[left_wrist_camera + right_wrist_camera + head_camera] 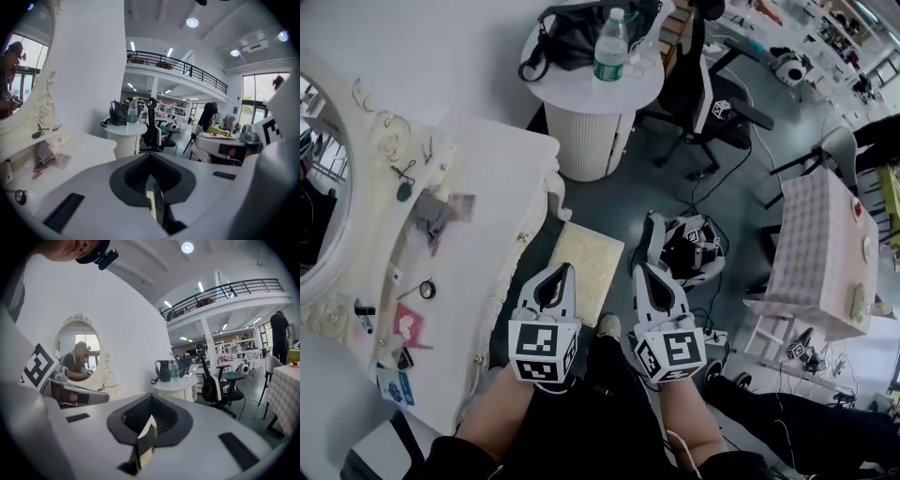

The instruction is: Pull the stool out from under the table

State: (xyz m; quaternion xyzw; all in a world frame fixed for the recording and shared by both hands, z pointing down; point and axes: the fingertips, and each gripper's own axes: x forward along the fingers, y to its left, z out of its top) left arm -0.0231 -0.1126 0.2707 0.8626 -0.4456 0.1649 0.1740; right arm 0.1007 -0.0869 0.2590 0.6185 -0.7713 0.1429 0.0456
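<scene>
Left gripper and right gripper at lower centre, both shut tight and empty, touching nothing. Probably pull step done or nearly; any further pull calls for reaching down and opening onto the stool. Stool on floor mid-frame, just above jaw tips, beside table edge at left, seemingly out from under.

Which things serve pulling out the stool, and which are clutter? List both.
Job: stool, dressing table, left gripper, right gripper.
Lying about: water bottle, black bag, round side table, office chair, checked table.
</scene>
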